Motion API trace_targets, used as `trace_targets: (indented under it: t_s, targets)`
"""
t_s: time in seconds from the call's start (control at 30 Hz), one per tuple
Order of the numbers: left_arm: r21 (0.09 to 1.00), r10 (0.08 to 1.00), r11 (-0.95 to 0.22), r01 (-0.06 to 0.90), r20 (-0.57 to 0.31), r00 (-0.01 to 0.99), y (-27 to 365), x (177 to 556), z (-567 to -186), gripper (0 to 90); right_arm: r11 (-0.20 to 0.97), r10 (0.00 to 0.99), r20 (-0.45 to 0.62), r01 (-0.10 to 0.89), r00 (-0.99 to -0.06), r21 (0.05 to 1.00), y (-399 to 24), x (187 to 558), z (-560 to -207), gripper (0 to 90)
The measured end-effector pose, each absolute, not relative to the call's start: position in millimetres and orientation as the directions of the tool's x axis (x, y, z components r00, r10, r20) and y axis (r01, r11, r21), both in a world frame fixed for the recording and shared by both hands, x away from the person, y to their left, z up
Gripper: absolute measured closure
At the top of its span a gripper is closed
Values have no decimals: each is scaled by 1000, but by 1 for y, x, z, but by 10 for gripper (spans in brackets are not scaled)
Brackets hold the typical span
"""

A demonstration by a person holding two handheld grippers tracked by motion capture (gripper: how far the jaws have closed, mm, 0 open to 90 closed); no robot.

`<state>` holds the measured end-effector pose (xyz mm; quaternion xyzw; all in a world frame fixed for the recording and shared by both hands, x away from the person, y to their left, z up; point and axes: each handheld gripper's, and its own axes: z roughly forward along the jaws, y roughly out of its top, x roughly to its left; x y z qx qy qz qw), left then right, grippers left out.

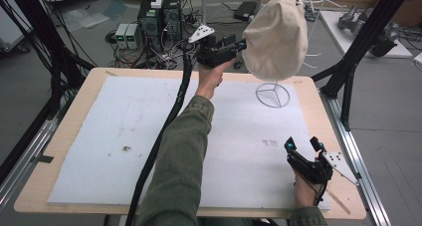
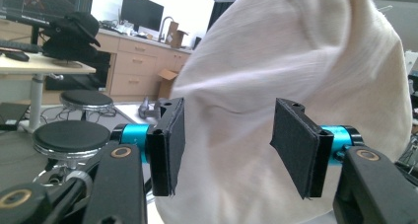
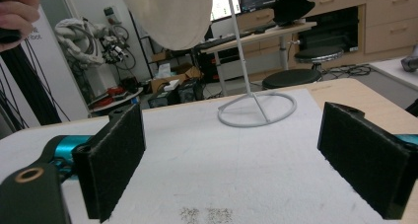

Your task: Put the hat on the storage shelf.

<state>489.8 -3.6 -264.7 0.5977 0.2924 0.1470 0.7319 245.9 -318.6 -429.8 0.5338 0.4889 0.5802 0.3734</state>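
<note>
I am holding my left gripper (image 1: 238, 46) raised at the far edge of the table (image 1: 69, 136), right at the side of the cream hat (image 1: 276, 34), which is sitting on top of the white wire stand (image 1: 272, 94). Its jaws are standing partly apart with the fabric bulging between them, and the pads (image 2: 170, 145) are not pressing it. My right gripper (image 1: 303, 145) is resting wide open over the white mat (image 1: 114, 136), near corner, gripping nothing.
</note>
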Motion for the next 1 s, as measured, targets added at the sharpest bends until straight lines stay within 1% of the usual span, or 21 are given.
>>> trace_targets:
  t_s: [0.13, 0.3, 0.5, 0.7, 0.77, 0.9, 1.0]
  targets:
    - [963, 561, 238, 124, -241, 792, 1, 484, -263, 458, -238, 956, 250, 91, -156, 967, -317, 246, -430, 99]
    - [958, 547, 258, 127, -253, 798, 6, 479, -263, 451, -238, 956, 249, 87, -155, 967, -316, 246, -429, 99]
    - [967, 565, 226, 113, -225, 794, 14, 470, -268, 442, -236, 956, 248, 90, -157, 968, -316, 246, -430, 99]
    - [978, 603, 191, 89, -188, 775, 29, 450, -272, 401, -236, 955, 249, 97, -162, 967, -316, 245, -430, 99]
    - [980, 618, 178, 85, -178, 766, 35, 442, -273, 364, -241, 953, 254, 96, -163, 966, -316, 244, -430, 99]
    - [980, 642, 182, 78, -178, 746, 49, 423, -279, 312, -248, 950, 262, 99, -168, 964, -315, 243, -430, 99]
    - [979, 660, 188, 75, -183, 729, 61, 411, -286, 303, -248, 949, 263, 102, -173, 963, -315, 244, -430, 99]
